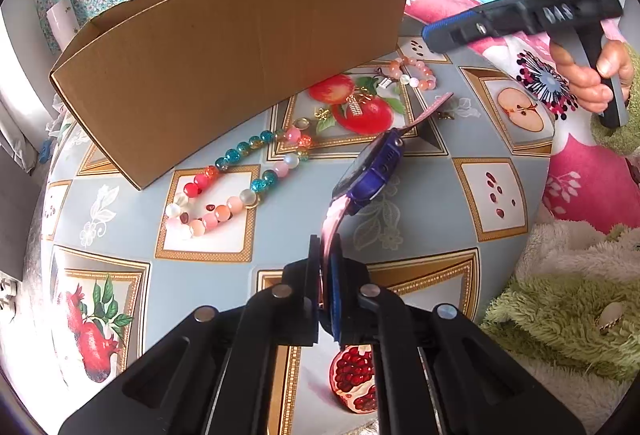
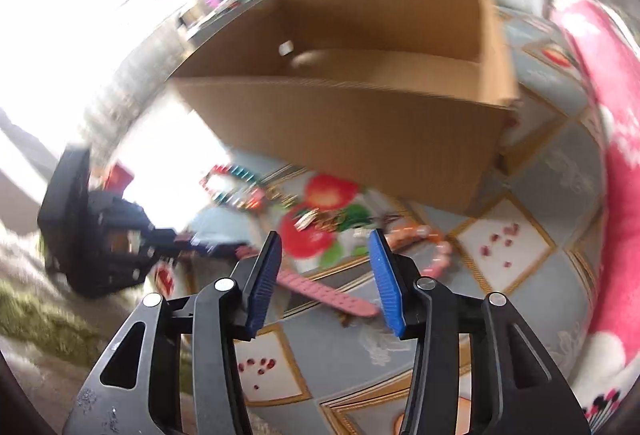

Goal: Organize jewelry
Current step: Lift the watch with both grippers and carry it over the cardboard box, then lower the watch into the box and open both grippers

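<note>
From your left wrist camera, your left gripper (image 1: 326,275) is pinching the near pink strap of the watch (image 1: 372,171). The watch is lifted off the table (image 1: 132,235). It runs long and thin away from you, from the gripper up to its far strap tip. The purple face sits in the middle. The box (image 1: 240,63) is far and to the left of the watch, with its tall brown side facing you. So the watch has to go up and over that side. Your right gripper (image 1: 444,35) hangs high on the right, well apart from the watch. A bead necklace (image 1: 236,179) lies on the table between the watch and the box. A bead bracelet (image 1: 412,73) lies farther back.

From your right wrist camera, the picture is blurry. Your right gripper (image 2: 326,275) is spread open with nothing in it. The far pink strap of the watch (image 2: 320,291) lies across, low between the blue pads (image 2: 384,283), but they do not touch it. The open box (image 2: 360,123) is straight ahead, and you can see into it. Your left hand has the watch, so I think it should carry it to the box.
</note>
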A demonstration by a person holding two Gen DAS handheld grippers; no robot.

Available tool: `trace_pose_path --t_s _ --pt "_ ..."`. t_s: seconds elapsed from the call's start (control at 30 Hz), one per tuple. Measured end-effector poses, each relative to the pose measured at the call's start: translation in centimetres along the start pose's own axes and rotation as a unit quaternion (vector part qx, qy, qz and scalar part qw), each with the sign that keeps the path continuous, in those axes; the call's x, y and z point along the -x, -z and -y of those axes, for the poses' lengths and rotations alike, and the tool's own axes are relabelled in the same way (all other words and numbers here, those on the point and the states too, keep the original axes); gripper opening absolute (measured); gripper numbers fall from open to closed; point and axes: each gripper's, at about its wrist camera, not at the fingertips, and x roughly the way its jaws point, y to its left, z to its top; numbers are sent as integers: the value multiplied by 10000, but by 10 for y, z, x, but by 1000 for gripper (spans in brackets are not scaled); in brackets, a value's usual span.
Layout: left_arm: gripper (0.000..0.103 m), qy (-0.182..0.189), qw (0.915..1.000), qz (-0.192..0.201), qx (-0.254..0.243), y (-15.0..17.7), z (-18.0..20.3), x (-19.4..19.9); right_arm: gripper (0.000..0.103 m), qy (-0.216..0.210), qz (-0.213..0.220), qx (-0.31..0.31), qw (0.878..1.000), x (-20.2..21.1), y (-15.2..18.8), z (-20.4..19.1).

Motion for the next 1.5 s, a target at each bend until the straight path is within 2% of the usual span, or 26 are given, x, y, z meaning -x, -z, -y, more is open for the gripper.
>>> trace_pose_path --t_s 0.13,0.3,0.37,0.4,0.43,0.53,0.63,0.77,0.83,0.93,1.0,1.07,1.1,1.2,1.23,1.33,1.43,1.5 --pt "4 -39 10000 -9 -29 0 1 -1 47 281 -436 1179 9917 -25 12 -41" --pt "4 -87 10000 -7 18 2 0 -2 46 600 -847 1801 9782 -52 26 -56" --pt "4 -107 9999 2 63 2 -1 -2 38 684 -828 1807 9777 -55 28 -54" --pt "4 -125 9999 13 82 3 -2 -2 20 709 -807 1719 9792 -55 28 -53" --pt "4 -144 9999 28 93 4 -3 -1 11 746 -779 1616 9809 -54 27 -51" --pt "4 -182 9997 128 105 5 -4 4 2 922 -552 1446 9836 -46 28 -52" --pt "3 -326 9990 309 32 3 0 17 1 1125 -309 1431 9828 -35 30 -62" --pt "3 -481 9954 828 97 -12 -8 56 1 1392 224 1452 9793 -2 16 -80" --pt "3 -661 9906 1197 46 -27 -13 79 1 1574 570 1587 9730 18 0 -91" --pt "3 -1078 9789 1719 -239 -59 -22 107 1 1937 1066 1910 9564 37 -27 -105" --pt "3 -1194 9746 1872 -282 -80 -31 115 1 2131 1315 2050 9462 44 -49 -103" --pt "3 -1179 9748 1876 -249 -105 -50 114 1 2227 1428 2118 9408 42 -79 -93" --pt "3 -1164 9768 1787 -207 -118 -62 109 1 2205 1402 2096 9422 42 -93 -85" --pt "3 -842 9888 1224 170 -155 -97 81 1 1801 877 1822 9626 28 -140 -49" --pt "3 -628 9931 932 330 -167 -111 65 1 1600 604 1657 9712 17 -158 -34" --pt "3 -400 9970 212 621 -191 -143 26 1 1094 -230 1168 9868 -24 -195 6" --pt "3 -250 9948 -565 808 -209 -162 -19 1 760 -1030 789 9886 -65 -219 35" --pt "5 -204 9911 -967 890 -214 -174 -40 1 608 -1430 606 9860 -91 -223 45"
